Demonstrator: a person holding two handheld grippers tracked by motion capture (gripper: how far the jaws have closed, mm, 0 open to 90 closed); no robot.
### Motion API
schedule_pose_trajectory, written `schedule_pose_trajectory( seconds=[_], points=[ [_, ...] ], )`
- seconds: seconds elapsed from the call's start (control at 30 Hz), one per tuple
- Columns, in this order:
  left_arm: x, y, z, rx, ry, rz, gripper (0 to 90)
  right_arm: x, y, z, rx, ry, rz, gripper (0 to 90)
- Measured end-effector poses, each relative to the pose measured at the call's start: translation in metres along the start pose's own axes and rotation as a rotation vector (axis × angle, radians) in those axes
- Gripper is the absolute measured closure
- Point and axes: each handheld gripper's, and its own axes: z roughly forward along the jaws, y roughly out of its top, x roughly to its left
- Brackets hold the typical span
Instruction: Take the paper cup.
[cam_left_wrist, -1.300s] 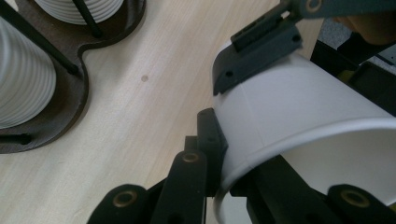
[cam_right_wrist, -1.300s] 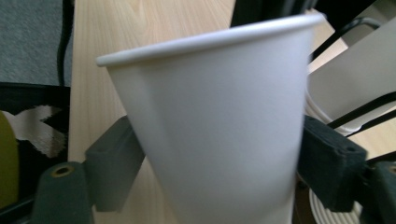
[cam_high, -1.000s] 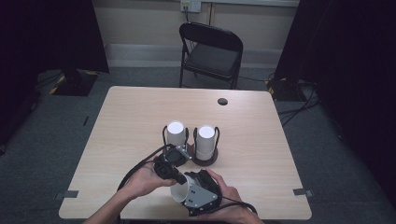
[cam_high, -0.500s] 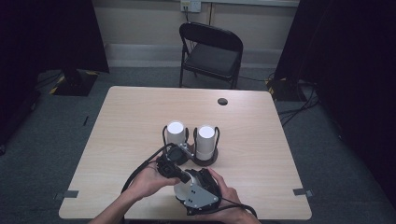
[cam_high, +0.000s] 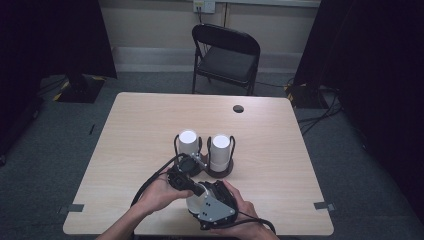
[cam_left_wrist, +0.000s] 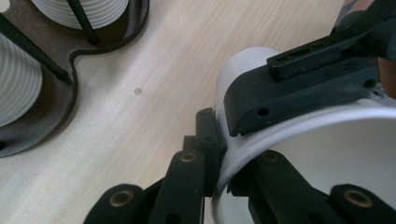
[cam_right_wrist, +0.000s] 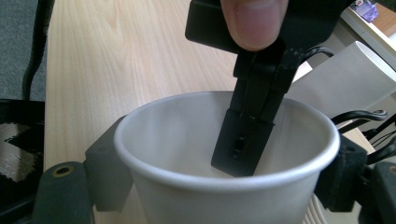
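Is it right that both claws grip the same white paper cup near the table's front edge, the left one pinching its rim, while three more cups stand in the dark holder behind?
Not quite: the high view shows two cups in the holder, not three. The rest stands: the left claw pinches the rim of the paper cup, and the right claw grips its sides.

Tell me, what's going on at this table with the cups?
A person at the table works with a hand-held claw in each hand on one white paper cup. The right claw grips the cup from outside, one jaw on each side of its wall. The left claw is shut on the cup's rim, one jaw inside, one outside. Two more white cups stand upside down in a dark holder just beyond.
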Motion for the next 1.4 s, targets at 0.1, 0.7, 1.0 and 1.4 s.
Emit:
schedule_pose_trajectory(
  seconds=[0.1, 0.7, 1.0, 1.4],
  points=[
    [0.0, -0.002, 0.0, -0.022, 0.004, -0.007, 86.0, 0.0, 0.0, 0.0, 0.001, -0.003, 0.003, 21.2],
    [0.002, -0.003, -0.007, -0.101, 0.074, -0.02, 70.5, -0.008, -0.004, -0.004, -0.011, -0.022, 0.044, 22.3],
    [0.004, -0.006, -0.012, -0.134, 0.103, -0.036, 59.4, -0.011, -0.006, -0.004, -0.012, -0.028, 0.056, 22.3],
    [0.005, -0.011, -0.019, -0.233, 0.175, -0.053, 41.5, -0.018, -0.012, -0.005, -0.008, -0.035, 0.102, 22.3]
  ],
)
